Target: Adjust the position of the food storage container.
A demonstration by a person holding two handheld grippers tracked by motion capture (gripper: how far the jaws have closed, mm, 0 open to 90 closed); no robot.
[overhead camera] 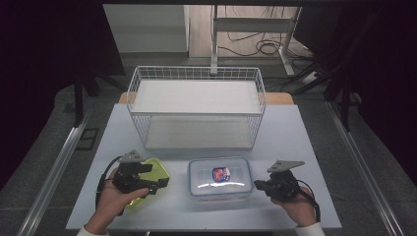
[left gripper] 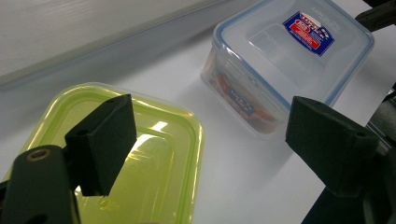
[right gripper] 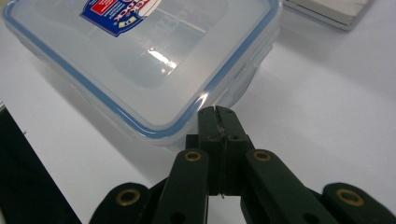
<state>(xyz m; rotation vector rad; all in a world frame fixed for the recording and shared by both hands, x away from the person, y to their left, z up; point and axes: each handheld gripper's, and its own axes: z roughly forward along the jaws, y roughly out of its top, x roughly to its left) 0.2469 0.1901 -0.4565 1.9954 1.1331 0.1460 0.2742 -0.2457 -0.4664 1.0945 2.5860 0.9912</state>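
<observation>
A clear box with a blue-rimmed lid (overhead camera: 220, 177) and a red and blue label sits near the table's front middle; something red shows through its wall (left gripper: 243, 100). A yellow-green lidded box (overhead camera: 152, 172) lies to its left. My left gripper (overhead camera: 155, 176) hovers over the green box (left gripper: 154, 154) with its jaws wide open (left gripper: 215, 140) and nothing gripped. My right gripper (overhead camera: 256, 185) is shut and empty, its tips (right gripper: 218, 116) right at the clear box's (right gripper: 140, 60) rim on its right side.
A white wire basket (overhead camera: 196, 105) with a white floor stands behind the boxes at the table's middle back. The white table (overhead camera: 295, 142) has bare room right of the clear box. Beyond the table are a desk frame and cables on the floor.
</observation>
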